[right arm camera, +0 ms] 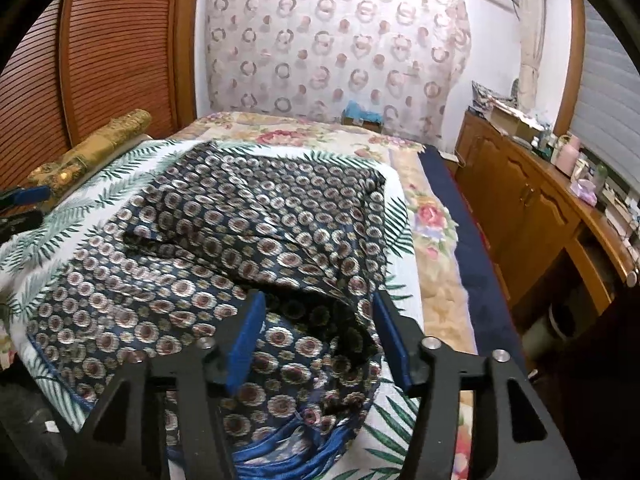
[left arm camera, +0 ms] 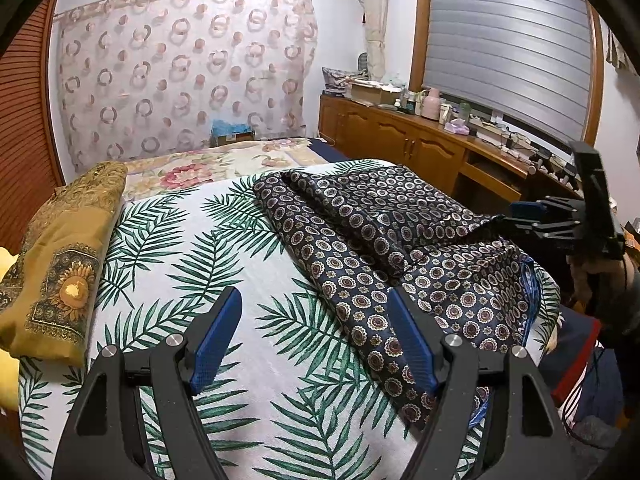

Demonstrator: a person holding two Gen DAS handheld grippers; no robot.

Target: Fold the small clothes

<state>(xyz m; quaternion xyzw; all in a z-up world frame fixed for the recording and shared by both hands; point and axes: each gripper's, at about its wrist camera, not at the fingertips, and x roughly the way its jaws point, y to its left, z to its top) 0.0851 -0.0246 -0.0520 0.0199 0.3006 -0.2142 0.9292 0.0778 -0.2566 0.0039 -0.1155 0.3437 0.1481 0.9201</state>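
Leftmost, a folded yellow cloth [left arm camera: 60, 264] lies at the left edge of the leaf-print sheet [left arm camera: 168, 240], well clear of the work. Next, the left gripper [left arm camera: 312, 344] hovers low over that sheet with jaws wide apart and nothing between them, its right finger [left arm camera: 412, 344] just over the near-left edge of the dark patterned cloth [left arm camera: 400, 248]. That cloth lies half folded on the sheet's right side, its blue fringe [right arm camera: 288, 452] spilling over the near edge. Rightmost, the right gripper [right arm camera: 318, 340] points down at the cloth's near corner, jaws apart and not pressing, with a loose raised fold lying between them. My worry: the silky fabric may slide off the near edge or the top fold may slump open, since nothing pins it
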